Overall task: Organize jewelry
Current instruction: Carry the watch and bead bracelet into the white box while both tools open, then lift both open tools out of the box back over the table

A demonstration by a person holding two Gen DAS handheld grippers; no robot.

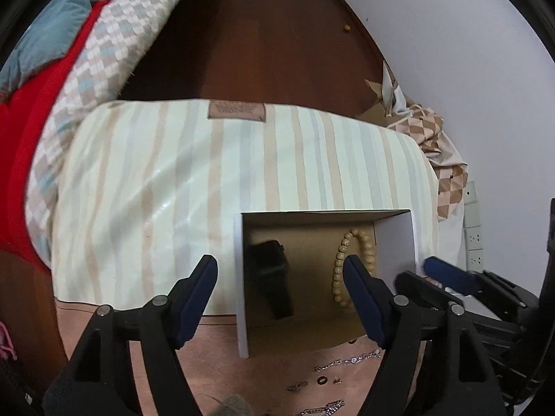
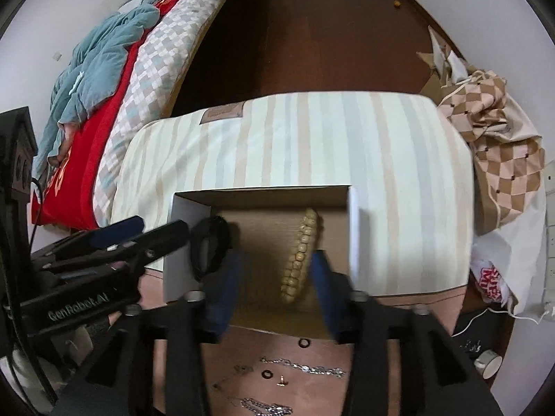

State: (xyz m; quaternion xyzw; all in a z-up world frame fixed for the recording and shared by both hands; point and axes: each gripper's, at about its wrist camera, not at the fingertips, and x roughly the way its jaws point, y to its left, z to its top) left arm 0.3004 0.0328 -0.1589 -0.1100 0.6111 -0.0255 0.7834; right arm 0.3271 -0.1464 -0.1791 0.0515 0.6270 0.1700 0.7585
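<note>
Underneath everything lies a striped cream, tan and grey cushion-like surface (image 1: 194, 180), its near edge trimmed in plain pink fabric (image 2: 242, 353). Beyond it stretch a dark brown wooden floor (image 1: 263, 34), a white wall (image 1: 451, 52) on the right, and a bed on the left with a checked quilt (image 2: 163, 66), a red blanket (image 1: 31, 104) and a teal cover (image 2: 100, 62).

One open cardboard box with white outer walls (image 2: 187, 215) sits at the near edge. Inside are two things: a black wristwatch (image 1: 272, 277) on the left and a wooden bead bracelet (image 2: 300, 260) on the right.

On the pink strip in front of the box I count two silver chains (image 2: 301, 367), two small dark rings (image 2: 304, 343) and one tiny gold piece (image 2: 282, 380); the nearest chain is cut off by the frame edge, and other bits there are too small to name.

The left gripper (image 1: 281, 270) hangs spread wide over the box's left wall, gripping nothing. The right gripper (image 2: 275, 274) is parted over the box, its blurred blue fingers (image 2: 222, 291) on either side of the bracelet; whether they touch it I cannot tell.
</note>
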